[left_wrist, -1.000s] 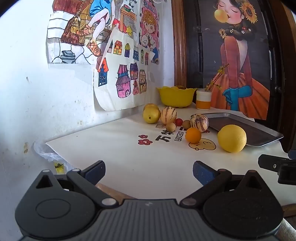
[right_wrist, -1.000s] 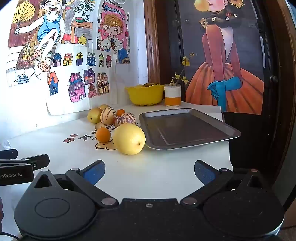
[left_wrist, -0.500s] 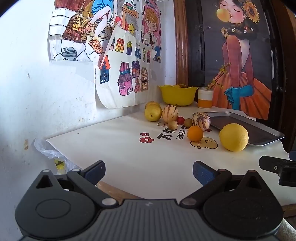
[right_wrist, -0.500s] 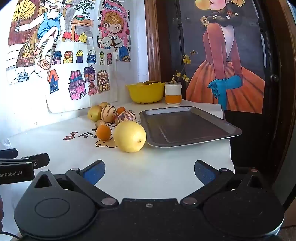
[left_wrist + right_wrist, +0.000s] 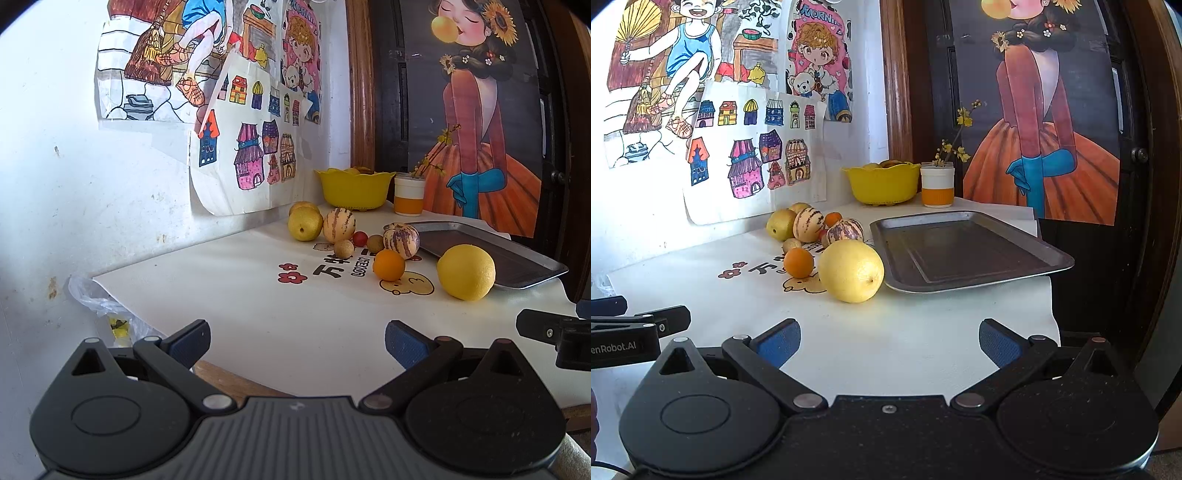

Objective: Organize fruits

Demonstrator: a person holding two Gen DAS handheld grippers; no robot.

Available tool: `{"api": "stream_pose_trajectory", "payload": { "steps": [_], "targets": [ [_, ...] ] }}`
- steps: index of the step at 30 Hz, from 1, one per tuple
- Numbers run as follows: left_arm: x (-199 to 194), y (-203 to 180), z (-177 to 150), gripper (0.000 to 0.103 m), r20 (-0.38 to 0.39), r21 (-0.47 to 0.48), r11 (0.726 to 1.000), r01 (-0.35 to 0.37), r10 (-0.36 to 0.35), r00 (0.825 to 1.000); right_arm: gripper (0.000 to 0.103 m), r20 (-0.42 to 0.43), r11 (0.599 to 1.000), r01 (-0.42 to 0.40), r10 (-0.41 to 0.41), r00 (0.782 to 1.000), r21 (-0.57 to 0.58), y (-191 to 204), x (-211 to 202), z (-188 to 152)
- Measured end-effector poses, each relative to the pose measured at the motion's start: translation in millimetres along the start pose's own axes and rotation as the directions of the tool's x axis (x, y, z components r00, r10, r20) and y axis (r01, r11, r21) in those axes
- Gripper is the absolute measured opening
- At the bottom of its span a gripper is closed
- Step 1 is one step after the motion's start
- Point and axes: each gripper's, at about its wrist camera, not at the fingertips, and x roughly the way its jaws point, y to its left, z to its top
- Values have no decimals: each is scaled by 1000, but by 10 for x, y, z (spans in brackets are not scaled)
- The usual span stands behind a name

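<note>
Both tools, left tool (image 5: 295,341) and right tool (image 5: 888,341), hover with fingers spread apart and nothing between them over the white paper-covered worktop (image 5: 886,332). The large round yellow citrus (image 5: 851,271) lies nearest, beside the empty grey metal tray (image 5: 967,251), likely its destination; smaller fruits cluster beyond.

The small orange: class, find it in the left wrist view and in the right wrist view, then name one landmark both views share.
Left wrist: orange right of centre, left of the big yellow fruit.
Right wrist: orange left of centre, again left of that fruit.
Shared landmark: the yellow bowl at the back.
</note>
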Motion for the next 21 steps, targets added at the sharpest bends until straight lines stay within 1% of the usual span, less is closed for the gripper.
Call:
{"api": "stream_pose_trajectory", "payload": {
  "steps": [21],
  "targets": [
    [18,-2,-13,103,-13,0,1000,0,0,1000,103,-2,1000,-1,1,1000,0,2,8,-5]
  ]
}}
